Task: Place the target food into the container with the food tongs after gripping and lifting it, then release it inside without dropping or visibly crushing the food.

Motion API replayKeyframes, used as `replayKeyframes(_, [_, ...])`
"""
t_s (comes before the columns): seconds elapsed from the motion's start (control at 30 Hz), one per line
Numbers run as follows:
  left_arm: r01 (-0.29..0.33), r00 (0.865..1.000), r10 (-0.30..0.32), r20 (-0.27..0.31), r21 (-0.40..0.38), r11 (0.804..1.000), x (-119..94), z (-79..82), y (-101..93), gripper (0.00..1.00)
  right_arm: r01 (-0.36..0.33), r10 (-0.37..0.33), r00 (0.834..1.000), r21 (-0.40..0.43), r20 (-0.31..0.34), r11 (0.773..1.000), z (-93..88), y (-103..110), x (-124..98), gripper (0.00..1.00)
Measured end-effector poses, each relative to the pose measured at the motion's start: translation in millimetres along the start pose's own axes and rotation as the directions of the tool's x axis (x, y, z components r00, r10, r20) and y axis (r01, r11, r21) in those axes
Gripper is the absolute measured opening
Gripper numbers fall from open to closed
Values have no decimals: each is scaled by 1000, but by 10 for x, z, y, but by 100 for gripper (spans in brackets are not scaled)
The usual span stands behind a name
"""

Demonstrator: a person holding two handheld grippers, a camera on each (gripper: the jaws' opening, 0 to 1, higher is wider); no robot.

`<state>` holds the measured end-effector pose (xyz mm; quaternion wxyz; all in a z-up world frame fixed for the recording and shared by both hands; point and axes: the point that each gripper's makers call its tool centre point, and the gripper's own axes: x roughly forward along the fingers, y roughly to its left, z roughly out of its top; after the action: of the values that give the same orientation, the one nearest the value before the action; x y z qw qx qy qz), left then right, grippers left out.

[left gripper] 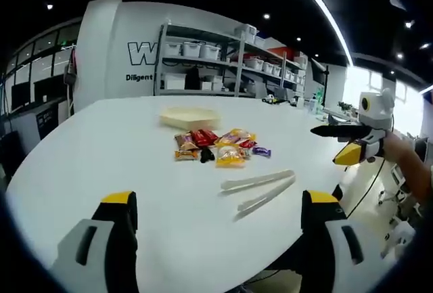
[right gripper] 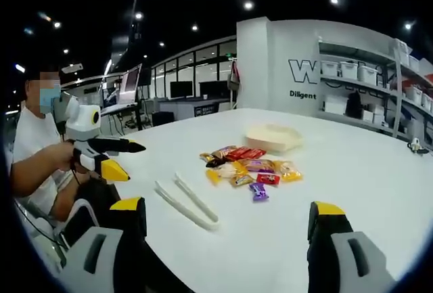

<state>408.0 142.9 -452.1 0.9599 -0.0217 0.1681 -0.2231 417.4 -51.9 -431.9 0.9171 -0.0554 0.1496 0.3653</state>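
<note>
Both tools, left (left gripper: 220, 222) and right (right gripper: 230, 229), hover with jaws spread wide.

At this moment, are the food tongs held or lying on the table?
Lying on the table. The tongs rest flat beside the snacks, untouched.

We see a glossy white round table (left gripper: 101, 144), a pale cream shallow container (left gripper: 190, 117), translucent white plastic tongs (left gripper: 260, 190), and red, yellow, orange and purple wrapped snacks (left gripper: 218, 147) mid-frame.
</note>
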Motion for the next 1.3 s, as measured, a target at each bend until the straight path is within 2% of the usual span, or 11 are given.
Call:
replayKeyframes(0.1, [0,1000,0,6,1,1000,6,2,11,99,-8,8,1000,12,3,1000,1,23,8,99])
replayKeyframes(0.23, [17,1000,-17,-15,-8,1000,70,-48,0,99,-8,8,1000,13,-1,1000,-12,-6,39,99])
replayKeyframes(0.33, [28,999,-28,-18,12,1000,92,-58,-28,99,-5,5,1000,2,-12,1000,-36,-35,68,99])
replayKeyframes(0.43, [51,999,-51,-14,69,996,118,-65,-57,98,-22,22,1000,-9,-22,1000,-78,-10,108,99])
replayKeyframes(0.5, [58,998,-55,-38,79,995,147,-121,-57,98,-29,29,999,-2,-22,1000,-96,-24,139,99])
replayKeyframes(0.7, [66,997,-63,-48,74,995,197,-130,-57,98,-41,42,999,31,-23,999,-120,-80,227,99])
replayKeyframes(0.93, [73,997,-71,-28,69,995,195,-84,-69,97,-50,50,999,51,-7,997,-62,-112,280,99])
replayKeyframes(1.07, [75,997,-73,-22,71,995,184,-87,-52,97,-60,59,998,41,23,997,10,-55,260,95])
replayKeyframes(1.3, [93,995,-89,-49,75,993,209,-179,-55,93,-93,94,996,35,-10,995,-118,32,281,92])
